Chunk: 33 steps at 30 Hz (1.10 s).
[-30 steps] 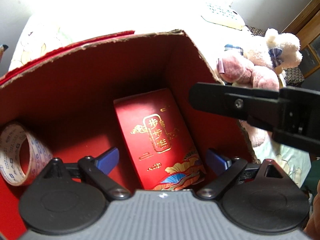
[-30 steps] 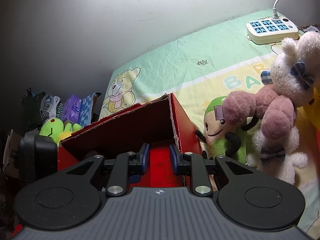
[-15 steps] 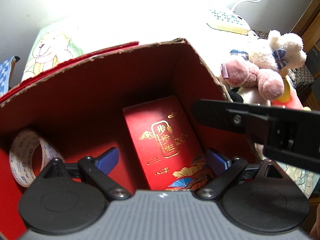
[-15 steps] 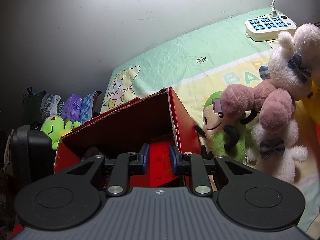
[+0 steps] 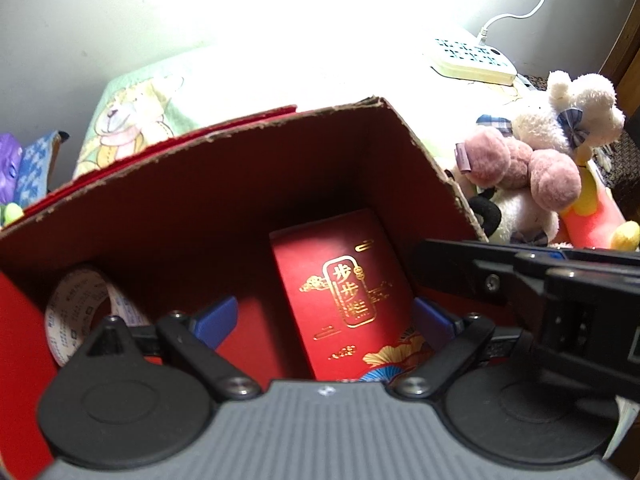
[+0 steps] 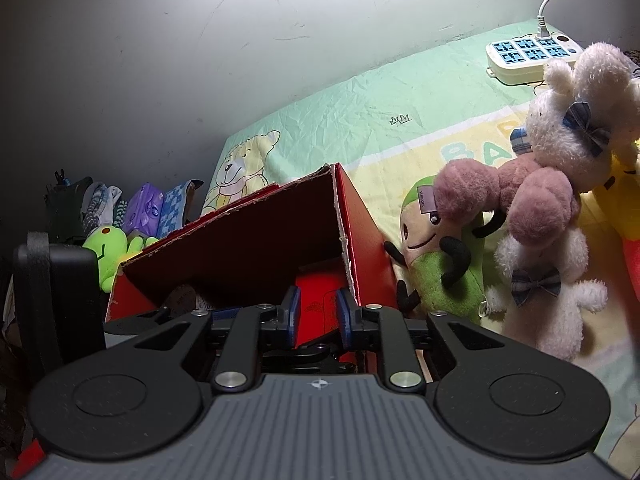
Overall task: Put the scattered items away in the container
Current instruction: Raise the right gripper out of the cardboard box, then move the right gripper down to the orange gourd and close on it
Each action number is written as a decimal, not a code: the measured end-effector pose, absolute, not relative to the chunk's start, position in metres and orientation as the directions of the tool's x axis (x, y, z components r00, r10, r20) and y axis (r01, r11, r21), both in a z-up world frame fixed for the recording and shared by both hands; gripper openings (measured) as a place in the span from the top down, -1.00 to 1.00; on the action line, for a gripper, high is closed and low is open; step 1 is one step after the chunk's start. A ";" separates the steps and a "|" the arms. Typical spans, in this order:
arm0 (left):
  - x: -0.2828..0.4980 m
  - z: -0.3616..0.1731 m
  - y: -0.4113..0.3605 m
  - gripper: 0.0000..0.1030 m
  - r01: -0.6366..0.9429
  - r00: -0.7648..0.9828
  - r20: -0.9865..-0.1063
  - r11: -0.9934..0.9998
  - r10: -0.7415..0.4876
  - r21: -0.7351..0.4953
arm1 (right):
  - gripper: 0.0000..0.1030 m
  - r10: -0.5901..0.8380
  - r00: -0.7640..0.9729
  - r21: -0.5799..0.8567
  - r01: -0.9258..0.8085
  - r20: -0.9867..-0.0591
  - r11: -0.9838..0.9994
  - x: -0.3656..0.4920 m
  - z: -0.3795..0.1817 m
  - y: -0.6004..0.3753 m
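Observation:
A red cardboard box (image 5: 240, 184) stands open on the bed. Inside it a red packet with gold lettering (image 5: 344, 280) lies flat by the right wall, and a roll of printed tape (image 5: 80, 300) stands in the left corner. My left gripper (image 5: 324, 320) hangs open over the box, its blue pads on either side of the packet without touching it. In the right wrist view my right gripper (image 6: 316, 314) sits at the box's near right corner (image 6: 360, 240). Its jaws are closing, a narrow gap is left, and nothing is between them.
Plush toys lie right of the box: a pink and white one (image 6: 540, 208) and a green one (image 6: 440, 264) that touches the box wall. A white power strip (image 6: 532, 56) sits at the far end of the bed. Packets and a green toy (image 6: 108, 248) are piled left.
The left wrist view has tilted upward, so more of the bed and the power strip shows and the packet sits lower right. The right gripper's jaws have narrowed a little.

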State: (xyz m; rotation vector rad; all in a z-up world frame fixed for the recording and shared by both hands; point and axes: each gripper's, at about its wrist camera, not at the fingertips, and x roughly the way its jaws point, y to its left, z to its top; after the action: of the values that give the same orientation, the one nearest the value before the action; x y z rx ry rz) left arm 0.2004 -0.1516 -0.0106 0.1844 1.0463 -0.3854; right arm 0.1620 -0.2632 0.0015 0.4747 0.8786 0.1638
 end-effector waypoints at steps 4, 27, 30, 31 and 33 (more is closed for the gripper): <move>0.196 -0.009 -0.155 -0.86 0.399 0.477 -0.856 0.917 -0.199 0.010 | 0.61 0.330 0.640 0.468 0.052 -0.694 0.882 0.158 0.000 -0.264; 0.111 0.045 -0.090 -0.93 0.215 0.680 -0.719 0.977 -0.147 0.003 | 0.42 0.355 0.791 0.489 -0.082 -0.498 0.869 0.084 0.040 -0.281; 0.087 0.051 -0.069 -0.96 0.226 0.681 -0.704 0.972 -0.201 -0.058 | 0.41 0.385 0.788 0.491 -0.122 -0.481 0.862 0.070 0.035 -0.286; 0.079 0.051 -0.064 -0.96 0.234 0.683 -0.700 0.970 -0.211 -0.064 | 0.41 0.395 0.782 0.490 -0.133 -0.483 0.862 0.067 0.033 -0.287; 0.064 0.049 -0.056 -0.96 0.249 0.678 -0.699 0.966 -0.228 -0.073 | 0.40 0.418 0.761 0.490 -0.152 -0.495 0.858 0.059 0.025 -0.288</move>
State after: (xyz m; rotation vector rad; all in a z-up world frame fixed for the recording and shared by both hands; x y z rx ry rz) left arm 0.0643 -0.0561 0.0485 0.0288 0.7814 -0.2680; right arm 0.0592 -0.2878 0.0246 0.4446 0.6347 0.3218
